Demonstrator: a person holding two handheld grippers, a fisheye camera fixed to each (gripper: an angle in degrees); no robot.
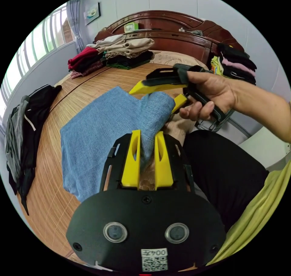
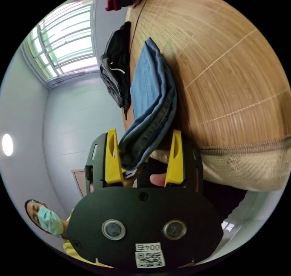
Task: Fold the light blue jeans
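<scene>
Jeans (image 1: 100,136) folded, edge between both tongs' jaws.

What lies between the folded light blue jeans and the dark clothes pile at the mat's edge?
Bare bamboo mat separates the jeans from the dark clothes pile, in the left gripper view.

A woven bamboo mat (image 1: 51,154) covers the bed, with a dark wooden headboard (image 1: 169,24) behind. Folded beige clothes (image 1: 127,46) and red ones (image 1: 83,60) sit near it (stacked), and black garments (image 1: 27,136) lie at the window-side edge (image 2: 116,66).
</scene>
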